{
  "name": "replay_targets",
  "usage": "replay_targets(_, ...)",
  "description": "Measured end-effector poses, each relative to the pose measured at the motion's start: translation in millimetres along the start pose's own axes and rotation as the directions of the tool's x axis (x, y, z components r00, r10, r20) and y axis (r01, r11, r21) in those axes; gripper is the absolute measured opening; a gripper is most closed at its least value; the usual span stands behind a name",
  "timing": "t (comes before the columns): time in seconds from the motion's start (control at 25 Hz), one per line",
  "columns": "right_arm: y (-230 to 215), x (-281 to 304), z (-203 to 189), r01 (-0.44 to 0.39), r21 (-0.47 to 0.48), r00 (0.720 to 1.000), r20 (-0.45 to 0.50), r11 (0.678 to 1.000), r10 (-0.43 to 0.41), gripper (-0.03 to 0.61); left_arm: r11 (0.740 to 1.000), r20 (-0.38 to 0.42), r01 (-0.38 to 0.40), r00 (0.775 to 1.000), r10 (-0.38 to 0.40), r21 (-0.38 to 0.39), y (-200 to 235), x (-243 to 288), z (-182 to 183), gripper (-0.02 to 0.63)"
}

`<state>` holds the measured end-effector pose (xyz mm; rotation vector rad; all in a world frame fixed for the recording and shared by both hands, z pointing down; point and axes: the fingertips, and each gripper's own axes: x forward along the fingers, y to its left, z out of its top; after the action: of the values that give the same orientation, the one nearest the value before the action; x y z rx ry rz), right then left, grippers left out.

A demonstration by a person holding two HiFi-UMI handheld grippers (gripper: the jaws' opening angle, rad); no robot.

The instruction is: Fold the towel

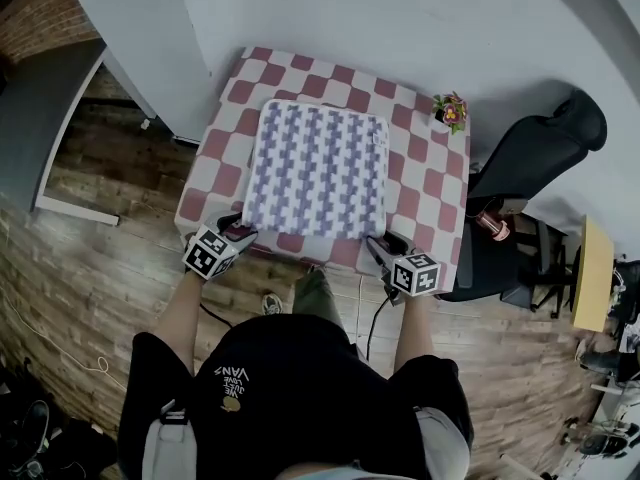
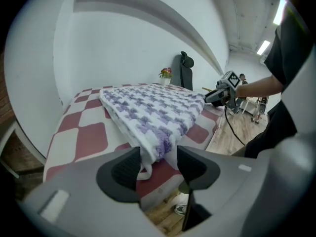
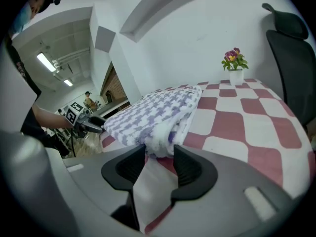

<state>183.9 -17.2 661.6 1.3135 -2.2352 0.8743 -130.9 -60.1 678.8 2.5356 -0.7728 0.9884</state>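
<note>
A white towel with a purple check (image 1: 318,168) lies flat and folded on the table's red-and-white checked cloth (image 1: 222,140). My left gripper (image 1: 240,230) is at the towel's near left corner and my right gripper (image 1: 378,248) at its near right corner, both at the table's front edge. In the left gripper view the left gripper (image 2: 158,164) stands open, with the towel corner (image 2: 159,149) lying loose between its tips. In the right gripper view the right gripper (image 3: 160,162) is open too. The fluffy corner (image 3: 160,141) sits in its gap at the tips, and I see no squeeze.
A small pot of flowers (image 1: 450,111) stands at the table's far right corner. To the right of the table is a black office chair (image 1: 540,148). A white wall runs behind the table, and wooden floor (image 1: 110,268) lies in front and to the left.
</note>
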Motion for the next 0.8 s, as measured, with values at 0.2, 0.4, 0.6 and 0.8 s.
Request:
replay_targets(0.2,1.9,-6.3,4.7,0.036,-0.079,0.999,0.019,0.996,-0.034,0.042,0.997,-0.028,-0.065,0.997,0.066,0.051,7.6,-3.8,-2.1,0.074)
replay_targets(0.4,15.6,-20.6,7.5,-0.002,-0.084,0.998,0.063,0.996,0.007,0.035,0.998,0.011,-0.047,0.999,0.047,0.038,1.9,-21.1,4.7,0.063)
replay_targets(0.6,43.4,-51.9,-12.0,-0.088,-0.102,0.994,0.048,0.991,0.093,0.034,0.998,0.041,0.014,0.999,-0.016,0.054,-21.0,-58.9,4.2,0.058)
replay_targets(0.8,80.9,-85.1,-33.0,-0.221,-0.089,0.974,0.025,0.971,0.224,0.032,0.995,0.032,0.069,0.997,-0.071,0.07,-45.8,-97.1,-9.0,0.057)
